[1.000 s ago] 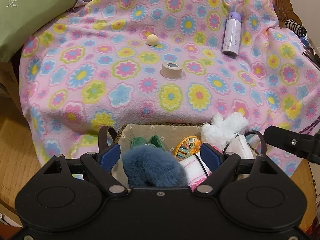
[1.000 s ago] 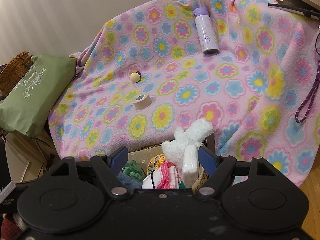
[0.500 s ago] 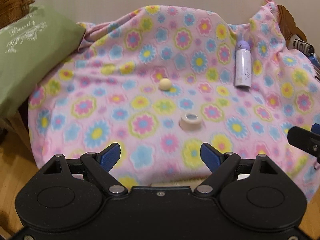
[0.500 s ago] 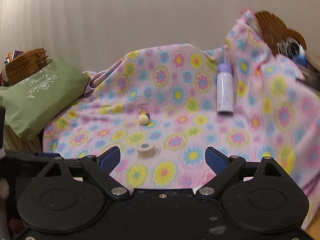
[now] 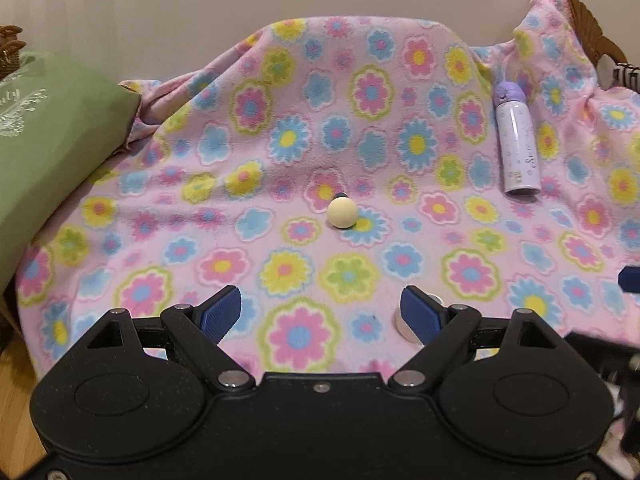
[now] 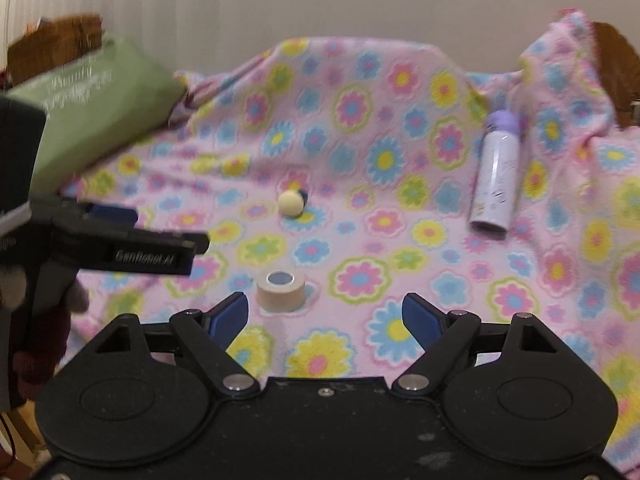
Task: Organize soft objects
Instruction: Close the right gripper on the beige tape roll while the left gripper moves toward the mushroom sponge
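— Flowered pink blanket [image 5: 280,128] covers everything I'm looking at; a green cushion [image 5: 52,140] sits at its left edge.

— Grippers?

— My left gripper [image 5: 320,314] is spread wide and empty. Same for my right gripper [image 6: 325,318].

— Objects?

— A cream ball [image 5: 342,212] mid-blanket, a tape roll [image 6: 281,285] nearer me, a lilac spray can [image 6: 495,176] lying well right.

The left gripper [image 5: 320,312] hangs over a pink flowered fleece blanket [image 5: 280,160], its 2 blue-padded fingers [image 5: 222,312] spread wide with nothing between them. A cream ball [image 5: 342,212] rests mid-blanket. A lilac-capped spray can [image 5: 518,144] lies far right; a roll of tape [image 5: 404,322] peeks behind the right finger. A green cushion [image 5: 52,152] sits at left.
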Motion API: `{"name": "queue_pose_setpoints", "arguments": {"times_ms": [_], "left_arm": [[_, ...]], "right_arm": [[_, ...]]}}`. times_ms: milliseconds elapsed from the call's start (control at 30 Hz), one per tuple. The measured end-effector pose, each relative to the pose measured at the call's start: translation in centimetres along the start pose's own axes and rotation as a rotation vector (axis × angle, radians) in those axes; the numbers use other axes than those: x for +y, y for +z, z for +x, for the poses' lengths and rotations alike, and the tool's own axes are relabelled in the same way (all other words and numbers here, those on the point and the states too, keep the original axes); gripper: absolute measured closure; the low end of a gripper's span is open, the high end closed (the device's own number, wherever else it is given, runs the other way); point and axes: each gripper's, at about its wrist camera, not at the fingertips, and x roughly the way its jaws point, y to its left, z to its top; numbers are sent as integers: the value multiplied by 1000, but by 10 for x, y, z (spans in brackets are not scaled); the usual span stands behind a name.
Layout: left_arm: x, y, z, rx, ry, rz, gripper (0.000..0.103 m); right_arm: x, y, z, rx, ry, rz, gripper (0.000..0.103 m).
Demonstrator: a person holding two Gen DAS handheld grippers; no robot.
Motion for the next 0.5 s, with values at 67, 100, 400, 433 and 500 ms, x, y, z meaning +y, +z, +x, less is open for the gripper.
{"name": "queue_pose_setpoints", "arguments": {"times_ms": [67,100,400,433,500], "left_arm": [[2,1,13,0,0,-1,20],[2,1,18,0,1,-1,20],[7,6,72,29,6,15,19],[8,7,77,31,-1,17,19],[10,9,89,36,-9,23,18]], "right_arm": [[4,1,15,22,17,-21,20],[6,1,21,30,22,-30,20],[14,12,75,114,64,-69,20],[15,14,82,122,70,-73,20],[15,16,93,136,81,-80,21]]}}
